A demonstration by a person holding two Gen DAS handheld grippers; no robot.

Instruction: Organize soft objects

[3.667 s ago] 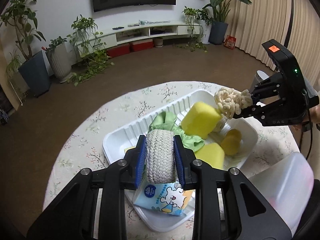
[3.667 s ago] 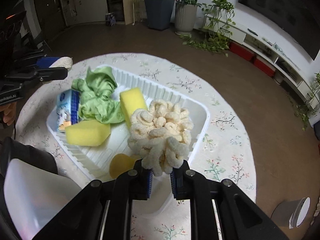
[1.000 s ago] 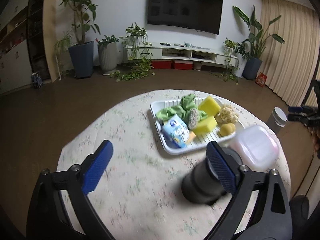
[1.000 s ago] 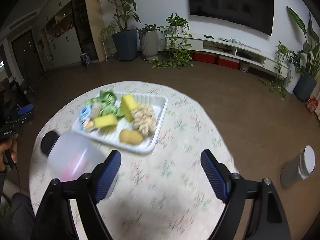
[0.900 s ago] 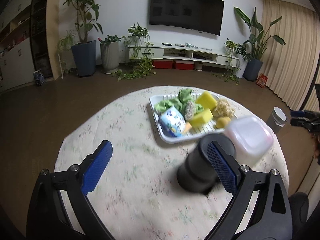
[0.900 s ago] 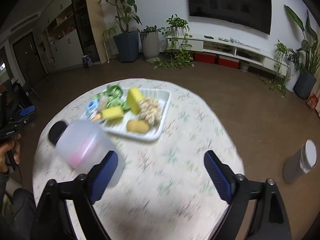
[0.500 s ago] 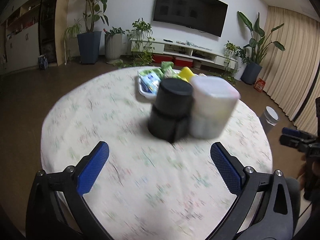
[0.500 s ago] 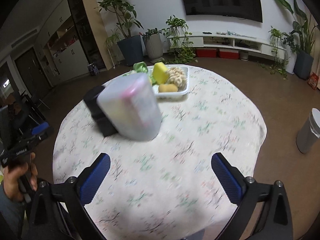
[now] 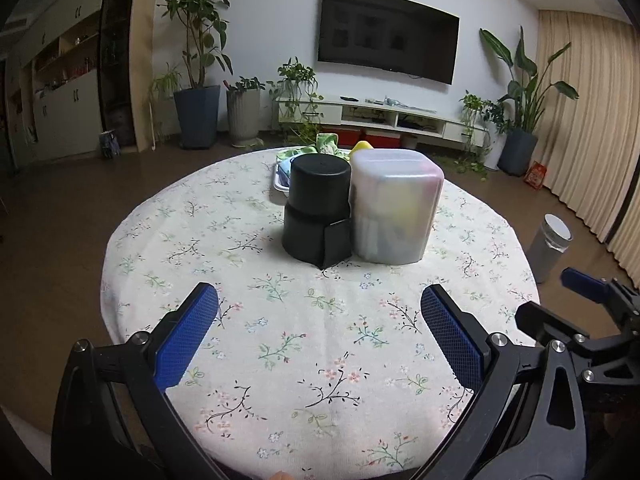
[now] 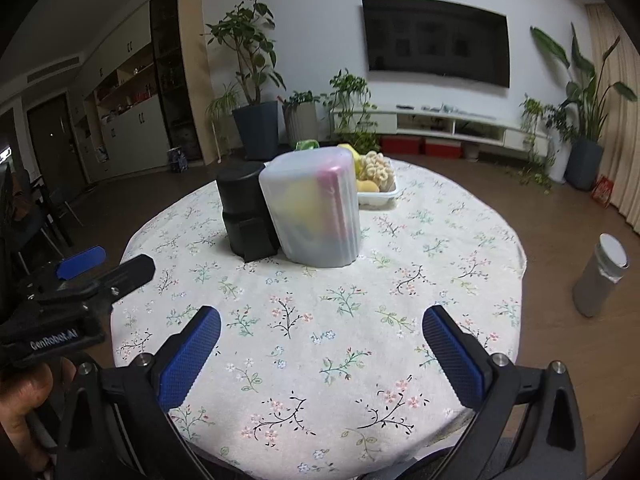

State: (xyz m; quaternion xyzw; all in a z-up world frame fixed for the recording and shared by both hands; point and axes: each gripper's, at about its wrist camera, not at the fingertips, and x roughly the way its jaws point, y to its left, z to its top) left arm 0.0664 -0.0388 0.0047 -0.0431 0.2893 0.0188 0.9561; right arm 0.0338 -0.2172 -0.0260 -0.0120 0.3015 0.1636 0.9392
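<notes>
The white tray [image 10: 380, 198] of soft things stands at the far side of the round table, mostly hidden behind a black cylinder [image 9: 318, 210] and a frosted plastic container [image 9: 394, 206]. Above them peek the green cloth [image 9: 326, 141], a yellow sponge [image 9: 362, 145] and the cream looped puff [image 10: 376, 168]. My left gripper [image 9: 318, 326] hovers wide open over the near tablecloth, nothing between its blue pads. My right gripper [image 10: 320, 344] is likewise open and empty at the near edge. Each gripper shows in the other's view, low at the side.
The floral tablecloth [image 9: 320, 340] covers a round table. A grey bin [image 10: 600, 280] stands on the floor to the right. Potted plants, a TV and a low cabinet line the far wall. A hand [image 10: 24, 404] holds the left gripper's handle.
Both grippers have pulled back from the tray to the table's near edge and sunk a little. The black cylinder and the frosted container now stand between them and the tray.
</notes>
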